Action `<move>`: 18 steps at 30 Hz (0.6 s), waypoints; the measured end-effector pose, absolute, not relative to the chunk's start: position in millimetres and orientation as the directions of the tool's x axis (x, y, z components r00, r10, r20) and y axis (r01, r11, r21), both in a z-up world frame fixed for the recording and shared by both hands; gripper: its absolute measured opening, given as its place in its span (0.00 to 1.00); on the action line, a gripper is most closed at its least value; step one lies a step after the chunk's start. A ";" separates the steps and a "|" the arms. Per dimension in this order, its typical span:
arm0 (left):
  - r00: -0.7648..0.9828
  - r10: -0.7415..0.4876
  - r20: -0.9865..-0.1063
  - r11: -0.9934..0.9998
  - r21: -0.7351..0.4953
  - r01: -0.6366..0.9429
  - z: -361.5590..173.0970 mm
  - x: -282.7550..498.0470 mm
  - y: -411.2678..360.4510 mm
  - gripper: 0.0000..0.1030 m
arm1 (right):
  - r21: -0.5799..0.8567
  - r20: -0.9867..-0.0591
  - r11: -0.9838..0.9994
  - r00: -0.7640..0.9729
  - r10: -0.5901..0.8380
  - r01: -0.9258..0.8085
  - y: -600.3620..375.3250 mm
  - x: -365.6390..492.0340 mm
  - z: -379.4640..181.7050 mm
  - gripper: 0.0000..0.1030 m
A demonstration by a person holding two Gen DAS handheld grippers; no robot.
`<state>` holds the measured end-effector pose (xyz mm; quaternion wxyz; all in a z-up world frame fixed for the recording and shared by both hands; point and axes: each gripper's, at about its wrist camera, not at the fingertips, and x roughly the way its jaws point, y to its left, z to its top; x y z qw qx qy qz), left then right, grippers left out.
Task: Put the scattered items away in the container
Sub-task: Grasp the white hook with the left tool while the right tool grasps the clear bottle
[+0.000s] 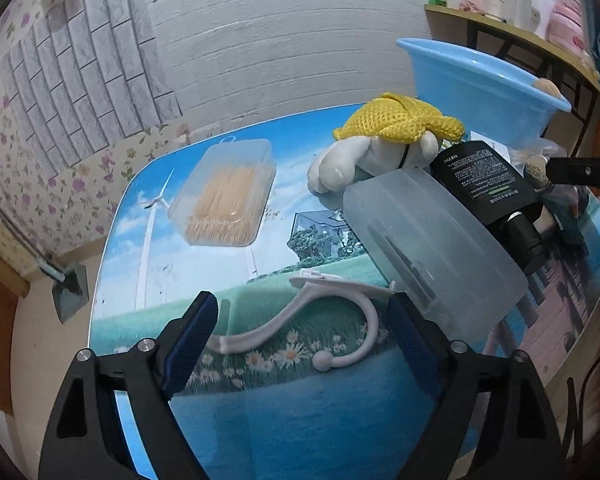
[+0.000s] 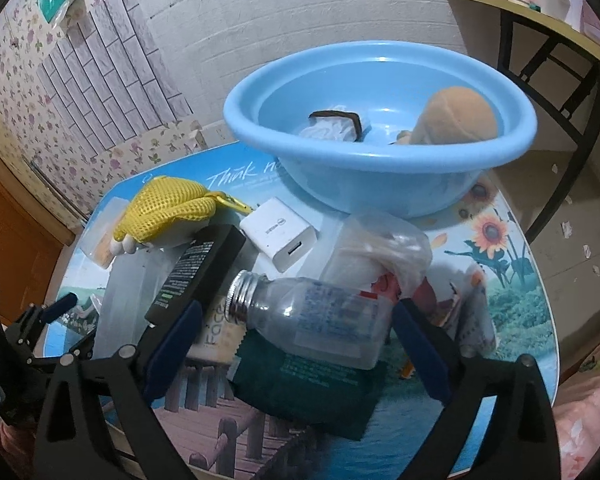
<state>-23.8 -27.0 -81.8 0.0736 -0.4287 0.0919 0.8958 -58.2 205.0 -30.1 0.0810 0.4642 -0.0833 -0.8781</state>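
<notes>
The blue basin [image 2: 380, 168] stands at the table's far side and holds a tan plush toy [image 2: 456, 116] and a white bundle [image 2: 336, 126]; its rim also shows in the left wrist view [image 1: 480, 76]. My left gripper [image 1: 304, 316] is open, with a white plastic hook [image 1: 312, 312] lying on the table between its fingers. My right gripper [image 2: 296, 320] is open around a clear bottle with a silver neck [image 2: 312, 312] lying on a dark green pouch [image 2: 308, 392].
On the table lie a clear toothpick box [image 1: 224, 192], a plush toy under yellow mesh [image 1: 396, 136], a frosted container [image 1: 432, 240], a black tube [image 2: 196, 272], a white charger [image 2: 280, 232] and a crumpled plastic bag [image 2: 380, 248]. A shelf [image 1: 512, 32] stands at right.
</notes>
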 end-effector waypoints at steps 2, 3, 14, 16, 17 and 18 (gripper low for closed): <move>-0.613 0.067 -0.788 -0.971 0.089 -0.221 -84.4 -26.5 -27.3 0.84 | 0.212 -0.805 -0.975 -0.555 -0.209 0.060 203.8 -60.4 -31.7 0.96; -0.615 0.073 -0.785 -0.972 0.082 -0.220 -84.8 -26.7 -28.4 0.84 | 0.209 -0.808 -0.976 -0.553 -0.204 0.056 203.2 -62.1 -32.5 0.96; -0.615 0.124 -0.779 -0.974 0.022 -0.224 -83.2 -29.9 -35.4 0.50 | 0.195 -0.829 -0.981 -0.532 -0.173 0.015 202.3 -67.6 -39.6 0.96; -0.617 0.119 -0.778 -0.975 0.025 -0.220 -82.8 -28.7 -35.3 0.49 | 0.188 -0.828 -0.982 -0.534 -0.167 0.016 201.8 -66.9 -39.6 0.94; -0.618 0.118 -0.777 -0.976 0.025 -0.218 -82.7 -28.2 -35.6 0.48 | 0.182 -0.827 -0.983 -0.537 -0.165 0.022 201.2 -66.2 -38.9 0.93; -0.619 0.118 -0.777 -0.976 0.024 -0.216 -82.4 -28.1 -36.2 0.48 | 0.176 -0.826 -0.984 -0.540 -0.162 0.026 200.8 -65.4 -38.2 0.88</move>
